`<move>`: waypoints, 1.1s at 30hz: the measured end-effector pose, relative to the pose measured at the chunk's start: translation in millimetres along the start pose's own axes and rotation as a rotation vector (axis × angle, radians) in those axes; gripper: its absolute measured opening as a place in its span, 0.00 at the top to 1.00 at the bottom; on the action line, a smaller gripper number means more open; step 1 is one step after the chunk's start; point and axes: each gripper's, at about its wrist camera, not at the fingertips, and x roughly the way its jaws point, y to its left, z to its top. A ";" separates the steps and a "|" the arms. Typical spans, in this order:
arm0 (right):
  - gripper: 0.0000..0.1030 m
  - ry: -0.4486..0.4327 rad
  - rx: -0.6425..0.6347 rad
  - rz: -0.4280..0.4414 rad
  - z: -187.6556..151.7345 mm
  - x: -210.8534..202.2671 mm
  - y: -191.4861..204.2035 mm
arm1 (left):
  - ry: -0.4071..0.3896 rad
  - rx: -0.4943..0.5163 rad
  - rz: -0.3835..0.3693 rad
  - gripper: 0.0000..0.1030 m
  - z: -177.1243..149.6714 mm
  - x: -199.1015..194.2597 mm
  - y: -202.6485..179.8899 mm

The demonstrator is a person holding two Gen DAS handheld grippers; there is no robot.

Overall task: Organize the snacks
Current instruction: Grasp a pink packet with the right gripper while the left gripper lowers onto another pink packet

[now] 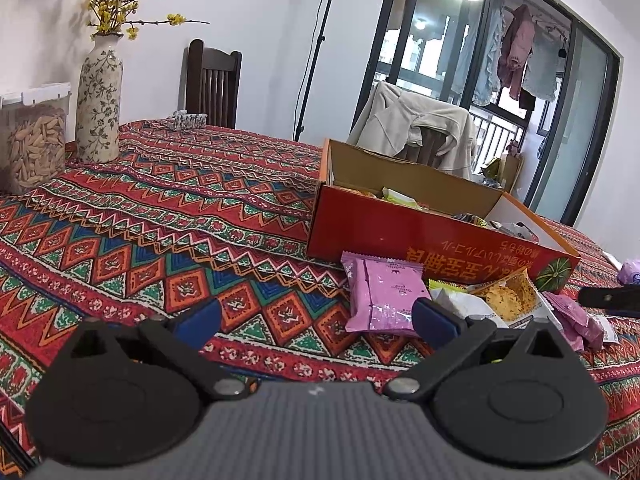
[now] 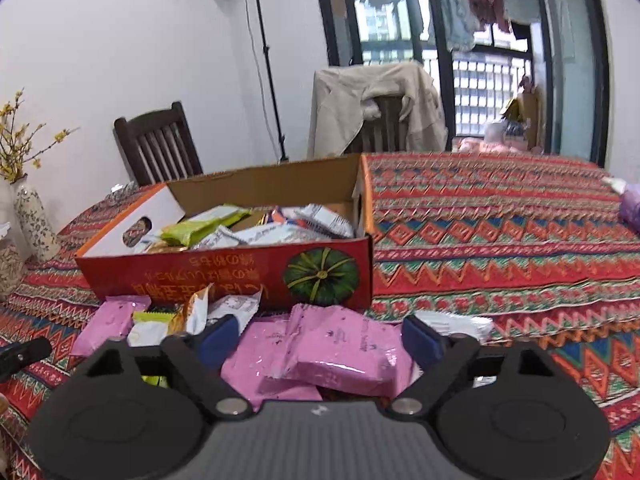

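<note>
An open red cardboard box point(image 1: 432, 240) point(image 2: 224, 272) with a pumpkin picture holds several snack packets. Loose packets lie on the tablecloth in front of it: a pink packet point(image 1: 380, 292), a white and orange packet point(image 1: 508, 296), and more pink packets point(image 2: 340, 348) point(image 2: 112, 320). My left gripper point(image 1: 316, 316) is open and empty above the cloth, left of the pile. My right gripper point(image 2: 320, 336) is open, with the pink packets lying between and below its fingers, not gripped. A dark tip of the right gripper point(image 1: 608, 300) shows at the left view's right edge.
A patterned red tablecloth point(image 1: 160, 220) covers the table. A floral vase point(image 1: 99, 100) and a clear container of snacks point(image 1: 34, 140) stand at the far left. Two chairs point(image 1: 212, 84) point(image 2: 380, 112) stand behind the table, one with a beige jacket over it. A purple item point(image 2: 632, 208) lies at the right.
</note>
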 end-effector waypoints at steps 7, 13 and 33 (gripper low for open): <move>0.20 0.057 0.035 -0.070 -2.8 28.9 -9.6 | 0.003 -0.004 0.000 0.00 0.3 1.4 0.1; 0.19 0.066 0.109 -0.025 -12.5 36.3 -24.3 | 0.004 0.000 0.004 0.00 0.4 1.4 0.8; 0.34 -0.155 0.033 -0.002 -19.4 -3.1 -17.4 | 0.089 0.013 0.060 0.00 11.9 16.9 -14.3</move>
